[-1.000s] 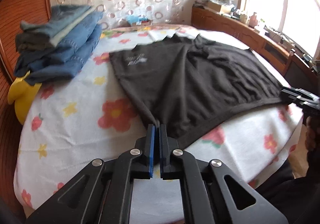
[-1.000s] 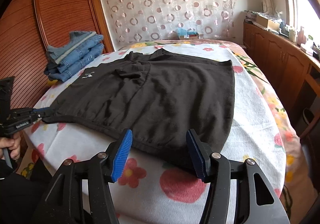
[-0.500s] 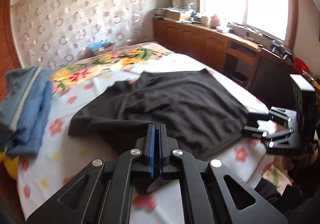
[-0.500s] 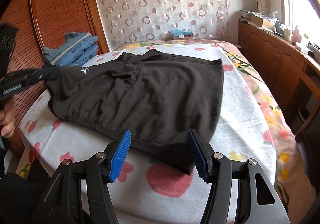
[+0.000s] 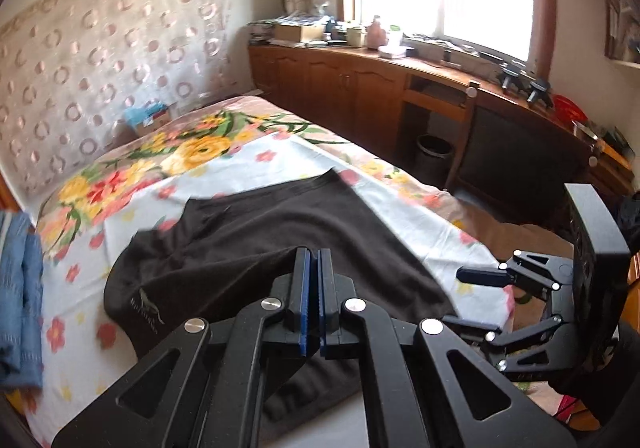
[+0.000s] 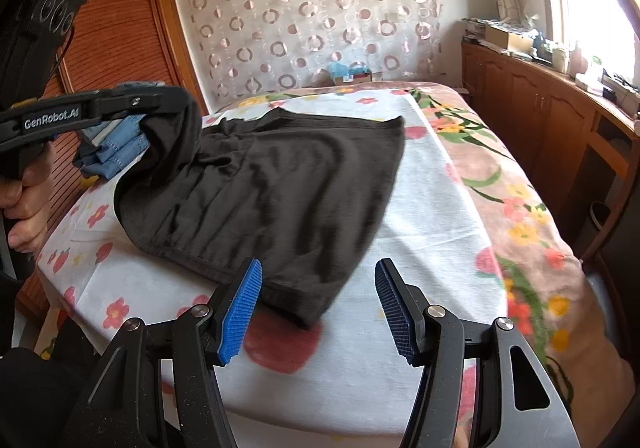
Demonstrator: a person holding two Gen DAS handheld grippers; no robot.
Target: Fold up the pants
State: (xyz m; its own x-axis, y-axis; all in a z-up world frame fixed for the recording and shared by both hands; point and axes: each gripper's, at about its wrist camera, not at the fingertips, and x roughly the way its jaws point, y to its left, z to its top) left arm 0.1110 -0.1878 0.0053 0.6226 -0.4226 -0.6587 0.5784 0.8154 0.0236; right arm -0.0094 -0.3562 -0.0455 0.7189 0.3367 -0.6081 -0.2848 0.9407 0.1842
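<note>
Your left tongs [image 5: 313,268] clamp a lifted corner of the black pants [image 6: 288,183] above the bed [image 6: 432,232]; your right tongs [image 6: 318,304] hover open, empty.

1 black pants [image 6: 280,187], 2 grippers, perhaps 3 folded jeans [image 6: 116,147]

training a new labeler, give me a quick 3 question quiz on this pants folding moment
1. True or false: the left tool is shut on the black pants.
2. The right tool is: A) open, holding nothing B) gripping the pants C) gripping the jeans.
3. What lies stacked at the bed's far left edge?

Key: 1 true; 2 A; 3 folded blue jeans.
</note>
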